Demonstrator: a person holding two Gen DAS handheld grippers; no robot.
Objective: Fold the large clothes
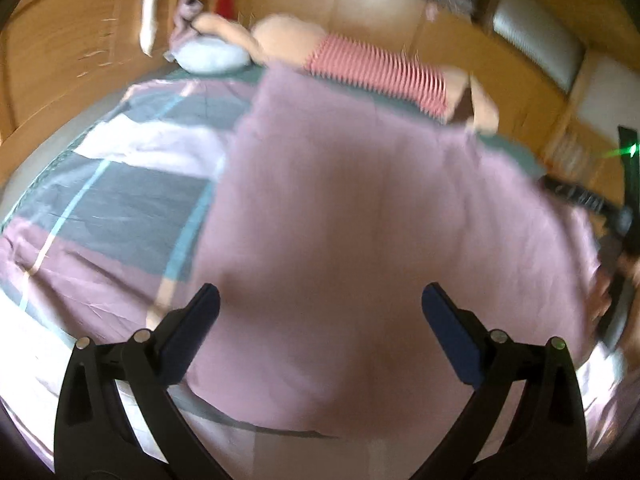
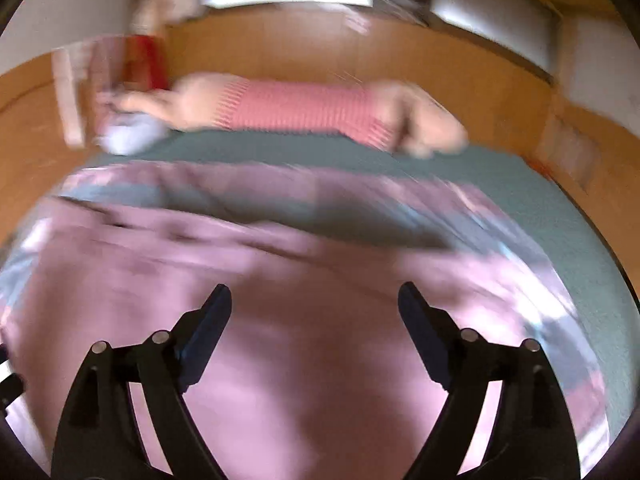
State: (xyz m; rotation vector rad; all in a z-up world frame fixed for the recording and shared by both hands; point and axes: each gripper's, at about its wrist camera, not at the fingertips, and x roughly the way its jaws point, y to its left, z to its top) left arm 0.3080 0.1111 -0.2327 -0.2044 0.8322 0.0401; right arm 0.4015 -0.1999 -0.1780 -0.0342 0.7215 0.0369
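Left gripper [image 1: 320, 300] spread above pink cloth [image 1: 360, 200], long axis seemingly running away

The left gripper [image 1: 320, 300] hangs with its jaws wide apart above the pink cloth [image 1: 360, 220], nothing between the fingers and nothing rising from the flat fabric ahead. To its left the patchwork bedcover [image 1: 120, 200] lies low and unobstructed. On its right the right gripper [image 1: 616, 264] crowds the cloth's edge, closing that side. At the far edge of the bed a long plush toy in a striped shirt [image 1: 376, 76] and a pale round cushion [image 1: 212, 56] block the way. The right wrist view is badly blurred; its fingers [image 2: 208, 328] seem spread over open pink fabric, with a bare green sheet [image 2: 540, 208] off right.
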